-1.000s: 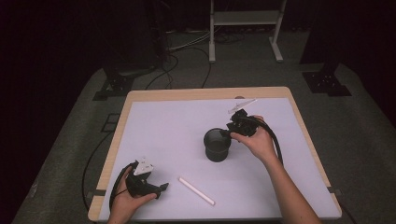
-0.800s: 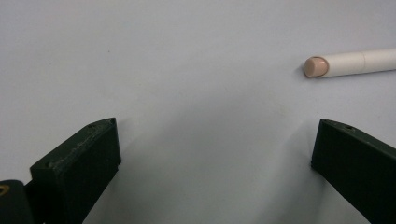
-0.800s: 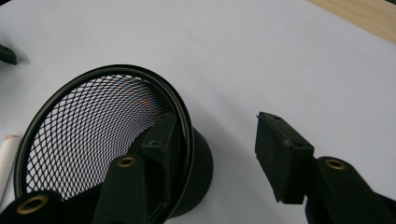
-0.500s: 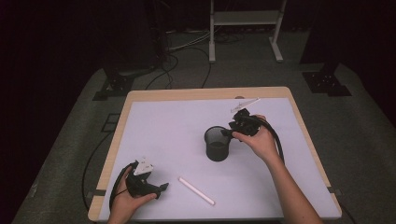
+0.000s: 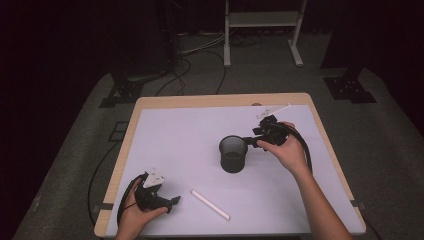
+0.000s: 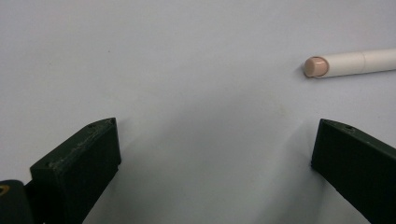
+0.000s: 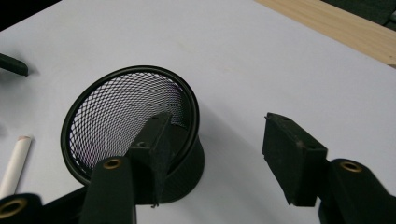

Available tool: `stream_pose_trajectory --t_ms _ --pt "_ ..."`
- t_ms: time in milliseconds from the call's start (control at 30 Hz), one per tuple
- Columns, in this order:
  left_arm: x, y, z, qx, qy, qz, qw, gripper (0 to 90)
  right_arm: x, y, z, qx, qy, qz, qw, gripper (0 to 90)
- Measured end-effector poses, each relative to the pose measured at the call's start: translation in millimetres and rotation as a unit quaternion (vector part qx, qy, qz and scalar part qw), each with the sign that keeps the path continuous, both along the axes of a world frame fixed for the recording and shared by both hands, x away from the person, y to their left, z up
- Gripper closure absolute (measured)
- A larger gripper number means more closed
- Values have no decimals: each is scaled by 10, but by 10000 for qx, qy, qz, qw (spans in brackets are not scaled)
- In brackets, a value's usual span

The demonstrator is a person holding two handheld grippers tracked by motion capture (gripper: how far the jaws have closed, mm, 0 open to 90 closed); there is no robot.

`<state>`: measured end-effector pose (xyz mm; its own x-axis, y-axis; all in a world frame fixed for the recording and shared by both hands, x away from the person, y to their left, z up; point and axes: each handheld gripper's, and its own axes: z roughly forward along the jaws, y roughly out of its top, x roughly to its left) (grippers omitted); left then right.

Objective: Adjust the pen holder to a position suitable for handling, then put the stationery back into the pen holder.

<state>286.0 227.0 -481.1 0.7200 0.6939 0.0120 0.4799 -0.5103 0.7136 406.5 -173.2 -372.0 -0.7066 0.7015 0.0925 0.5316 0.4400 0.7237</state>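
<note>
Two black jaws of the right gripper (image 7: 215,154) are standing wide apart, one of them reaching inside the rim of the black wire-mesh cup (image 7: 130,121), the other hanging clear outside its wall, so they are straddling the wall without clamping it. From above, that gripper (image 5: 252,140) is sitting just right of the upright round cup (image 5: 233,154), with the person's right hand (image 5: 282,147) wrapping its body and a black cable looping behind. Well away, toward the person's near left, the left gripper (image 5: 172,201) is lying low on the white table surface (image 5: 190,145), its jaws also spread open with bare table between them. Just beyond its right jaw, the white cylindrical stick with a pinkish end (image 6: 350,64) is lying flat, not touching it; from above the stick (image 5: 210,204) is resting between the two grippers, nearer the left one.
</note>
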Motion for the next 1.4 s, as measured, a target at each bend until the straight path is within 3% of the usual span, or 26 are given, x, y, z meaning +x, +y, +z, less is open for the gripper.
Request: stream_pose_trajectory --t_ms 767,1400 --pt "-1 -5 -3 -37 -12 25 10000 4 -336 -554 -25 151 -305 -499 9982 234" --pt "-1 -3 0 -20 0 15 10000 4 -652 -1000 -395 -79 -342 -804 9961 204"
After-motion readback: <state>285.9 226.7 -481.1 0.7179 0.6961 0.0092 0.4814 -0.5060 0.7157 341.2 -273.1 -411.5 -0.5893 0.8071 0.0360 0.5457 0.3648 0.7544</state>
